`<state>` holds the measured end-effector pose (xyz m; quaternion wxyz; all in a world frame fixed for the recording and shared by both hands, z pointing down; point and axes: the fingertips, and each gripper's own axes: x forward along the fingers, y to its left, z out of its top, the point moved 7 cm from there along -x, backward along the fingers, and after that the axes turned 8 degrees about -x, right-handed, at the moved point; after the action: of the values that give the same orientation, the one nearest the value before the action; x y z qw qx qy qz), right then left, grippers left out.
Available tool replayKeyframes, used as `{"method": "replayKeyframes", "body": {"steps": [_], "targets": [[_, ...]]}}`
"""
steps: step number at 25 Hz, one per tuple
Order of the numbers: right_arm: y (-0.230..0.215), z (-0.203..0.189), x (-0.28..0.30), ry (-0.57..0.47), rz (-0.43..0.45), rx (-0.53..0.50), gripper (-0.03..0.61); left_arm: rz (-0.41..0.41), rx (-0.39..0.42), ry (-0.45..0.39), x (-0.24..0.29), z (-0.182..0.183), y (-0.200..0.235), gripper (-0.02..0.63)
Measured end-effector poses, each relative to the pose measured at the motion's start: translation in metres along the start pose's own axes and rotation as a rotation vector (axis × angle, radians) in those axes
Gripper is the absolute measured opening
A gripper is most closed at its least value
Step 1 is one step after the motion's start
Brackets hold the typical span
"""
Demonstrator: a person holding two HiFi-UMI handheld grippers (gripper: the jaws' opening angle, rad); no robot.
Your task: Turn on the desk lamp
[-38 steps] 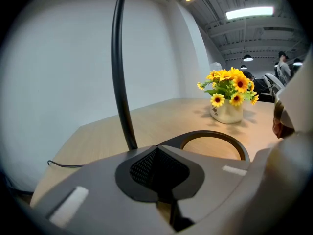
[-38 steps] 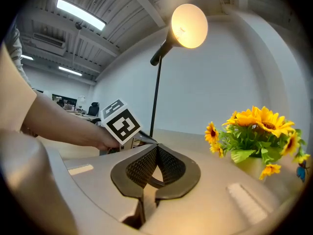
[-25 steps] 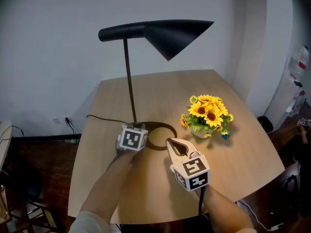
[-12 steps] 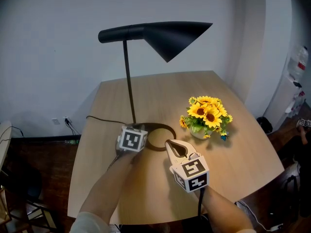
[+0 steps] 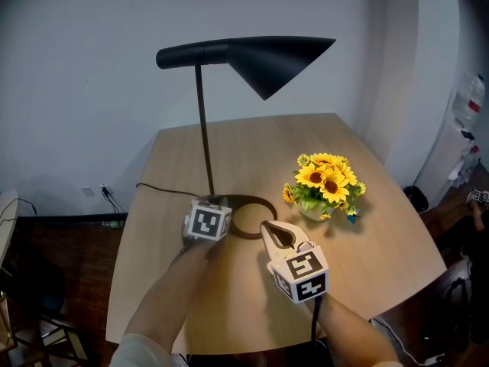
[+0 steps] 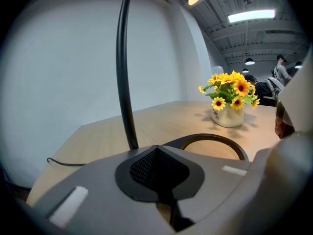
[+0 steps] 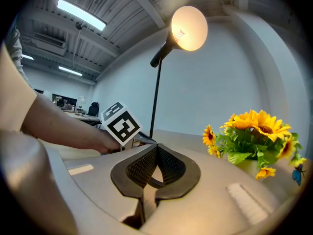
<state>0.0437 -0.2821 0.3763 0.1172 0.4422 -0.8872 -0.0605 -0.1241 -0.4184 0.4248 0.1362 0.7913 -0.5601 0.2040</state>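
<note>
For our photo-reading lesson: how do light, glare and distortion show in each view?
Head view: a warm pool of light on the table around the sunflowers. Right gripper view: the lit lamp shade glares bright. Left gripper view: fisheye bows the lamp pole.

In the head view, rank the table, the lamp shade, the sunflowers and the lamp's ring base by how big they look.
1. table, by far the largest.
2. lamp shade, wider than the flowers; it sits higher and nearer the camera, so this gap is unsure.
3. sunflowers.
4. ring base, clearly smallest.
</note>
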Motion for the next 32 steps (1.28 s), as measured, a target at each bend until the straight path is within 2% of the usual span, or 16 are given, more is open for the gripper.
{"method": "replayKeyframes", "body": {"steps": [5, 8, 12, 23, 32], "targets": [[0.002, 0.005, -0.001, -0.001, -0.001, -0.012, -0.002, -0.006, 0.026, -0.020, -0.004, 0.003, -0.003, -0.005], [0.002, 0.007, -0.004, -0.002, -0.004, -0.019, -0.002, -0.013, 0.062, -0.048, -0.012, 0.005, -0.013, -0.005], [0.002, 0.011, -0.009, -0.006, -0.020, -0.016, -0.002, -0.010, 0.072, -0.096, -0.033, 0.015, -0.027, -0.005], [0.016, 0.019, -0.033, -0.026, -0.043, -0.017, -0.002, -0.068, 0.029, -0.285, -0.126, 0.016, -0.069, -0.006], [0.032, 0.022, -0.072, -0.045, -0.063, 0.008, -0.002, -0.087, 0.054, -0.370, -0.198, -0.001, -0.105, -0.006]]}}
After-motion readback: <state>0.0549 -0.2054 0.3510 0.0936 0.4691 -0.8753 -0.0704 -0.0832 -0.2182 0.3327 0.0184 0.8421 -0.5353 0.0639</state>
